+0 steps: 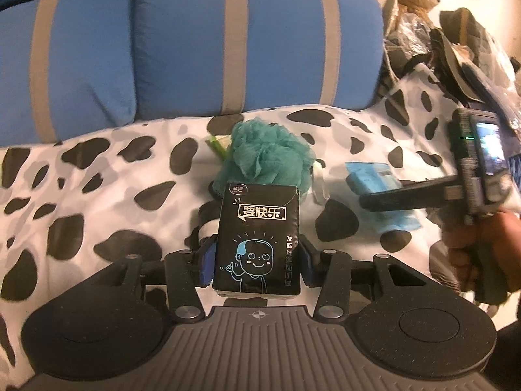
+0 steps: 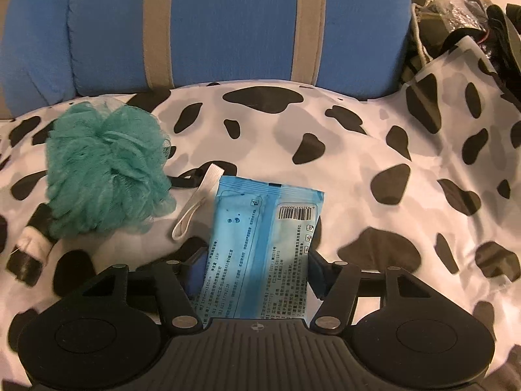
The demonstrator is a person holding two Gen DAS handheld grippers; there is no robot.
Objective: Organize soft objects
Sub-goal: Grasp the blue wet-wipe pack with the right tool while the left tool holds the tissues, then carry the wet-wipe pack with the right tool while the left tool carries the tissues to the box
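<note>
Two packs are held at this moment, one in each tool. The left gripper (image 1: 257, 260) is pinched on a black tissue pack (image 1: 259, 238), its blue pads pressed against the long sides near the lower half; the pack stands upright between them. The right gripper (image 2: 255, 273) is closed on a blue wipes pack (image 2: 263, 247), which is gripped low across its width, with the upper part projecting forward over the sheet (image 2: 374, 137).

Both packs are judged light and compressible. The tissue pack is expected to yield under pressure but keep its block shape. The wipes pack has a glossy film wrapper and is judged slippery and floppy; a hold across the middle, not the sealed edge, is advised.

One green loofah (image 2: 107, 169) lies on the sheet to the left, with a white loop (image 2: 198, 202) beside it. It is judged very light and springy, and is best taken by the bulk or the loop.

Blue cushions (image 2: 234, 26) close the far side. Clutter (image 1: 456, 49) is piled at the right. Open sheet is available right of the wipes pack.
</note>
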